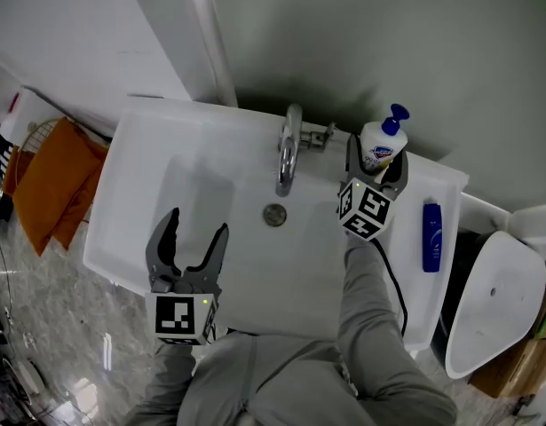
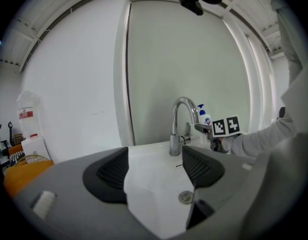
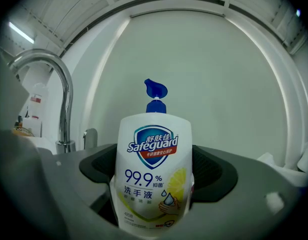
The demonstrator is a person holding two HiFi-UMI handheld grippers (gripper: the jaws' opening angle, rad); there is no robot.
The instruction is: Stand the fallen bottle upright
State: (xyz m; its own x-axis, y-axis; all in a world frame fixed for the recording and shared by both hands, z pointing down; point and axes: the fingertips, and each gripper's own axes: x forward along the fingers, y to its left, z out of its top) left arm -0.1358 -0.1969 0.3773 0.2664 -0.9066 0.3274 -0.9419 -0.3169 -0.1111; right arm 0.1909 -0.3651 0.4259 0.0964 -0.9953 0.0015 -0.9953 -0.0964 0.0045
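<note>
Right tool [image 1: 376, 162]: jaws closed on the soap bottle [image 1: 382, 143], one pad on each side of its body. Bottle upright, blue pump on top, at the sink's [image 1: 122, 162] back right corner, just right of the tap [image 1: 288, 153].

Right gripper view: soap bottle [image 3: 154, 154] fills the centre with its label facing the camera. Its base is cut off by the tool body, so I cannot tell whether it rests on the sink ledge. In the head view the lower body is likewise hidden behind the tool's marker cube.

Left tool [image 1: 197, 224]: jaws wide apart, nothing between them, over the front left of the basin, well apart from the soap bottle. Left gripper view: only white basin and the drain [image 2: 186, 197] show between the pads [image 2: 113, 174].

Blue bottle [image 1: 431, 235]: lying flat on the sink's right ledge, near the right tool's sleeve, not touched. Label too small to read.

Orange cloth [image 1: 55, 180] left of the sink, partly cut off by the sink's edge
</note>
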